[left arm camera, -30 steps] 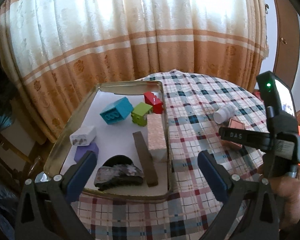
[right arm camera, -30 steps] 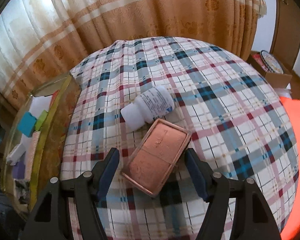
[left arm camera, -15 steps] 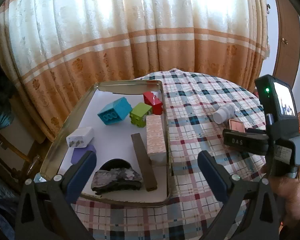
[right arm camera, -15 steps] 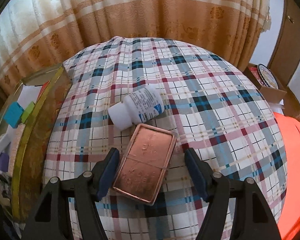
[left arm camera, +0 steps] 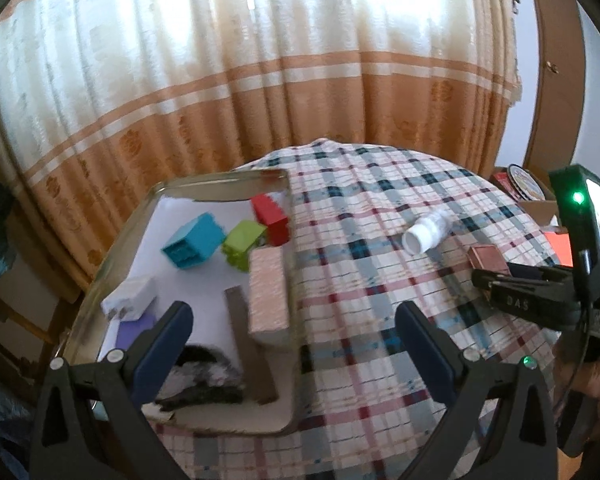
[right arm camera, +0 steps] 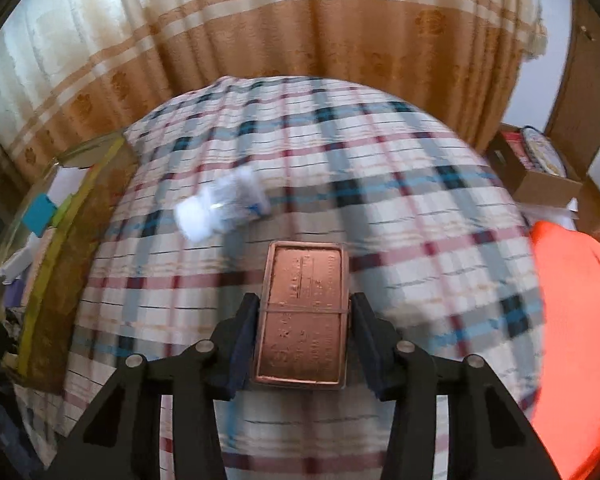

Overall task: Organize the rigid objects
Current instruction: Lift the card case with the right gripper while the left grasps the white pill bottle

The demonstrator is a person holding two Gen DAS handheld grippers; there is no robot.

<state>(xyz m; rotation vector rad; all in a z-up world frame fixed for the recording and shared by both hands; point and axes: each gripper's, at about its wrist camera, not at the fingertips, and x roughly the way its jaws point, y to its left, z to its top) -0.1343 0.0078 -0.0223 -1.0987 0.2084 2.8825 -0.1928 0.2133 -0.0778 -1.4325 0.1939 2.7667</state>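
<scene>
Both fingers [right arm camera: 246, 340] of the right gripper [right arm camera: 303, 342] have just been closing, and their pads now press the long sides of the copper tin [right arm camera: 303, 316], which lies flat on the checked tablecloth [right arm camera: 420, 216] with its far half sticking out past the fingertips. Beyond it, to the far left, a white bottle [right arm camera: 220, 210] lies on its side, close to the tin but apart from it. The left gripper [left arm camera: 294, 330] stands wide open with nothing between its jaws, hovering over the near right edge of the metal tray [left arm camera: 216, 180]. Inside the tray sit a blue block [left arm camera: 194, 242], a green block [left arm camera: 244, 242] and a red block [left arm camera: 270, 218] at the far end, a pink box [left arm camera: 268, 294] along the right wall, a brown bar [left arm camera: 248, 344] beside it, a white plug [left arm camera: 130, 298] and a purple piece [left arm camera: 134, 330] at the left, and a dark mottled object [left arm camera: 204, 376] nearest, too blurred to name.
</scene>
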